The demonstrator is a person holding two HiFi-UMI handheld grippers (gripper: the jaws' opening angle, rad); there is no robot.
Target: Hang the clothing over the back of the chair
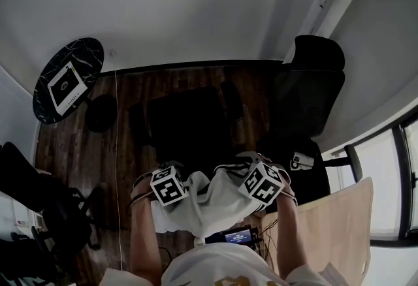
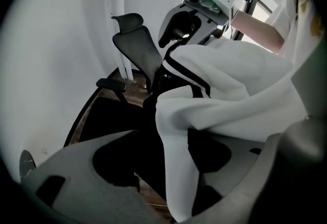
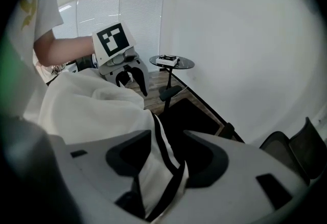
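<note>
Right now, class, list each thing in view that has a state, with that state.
left gripper, open, cloth hanging between jaws
right gripper, open, striped edge between jaws
white garment, bunched, spanning both grippers
black chair, upright

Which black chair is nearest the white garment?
The middle chair, directly beyond the garment; the left chair and right chair stand well off.
</note>
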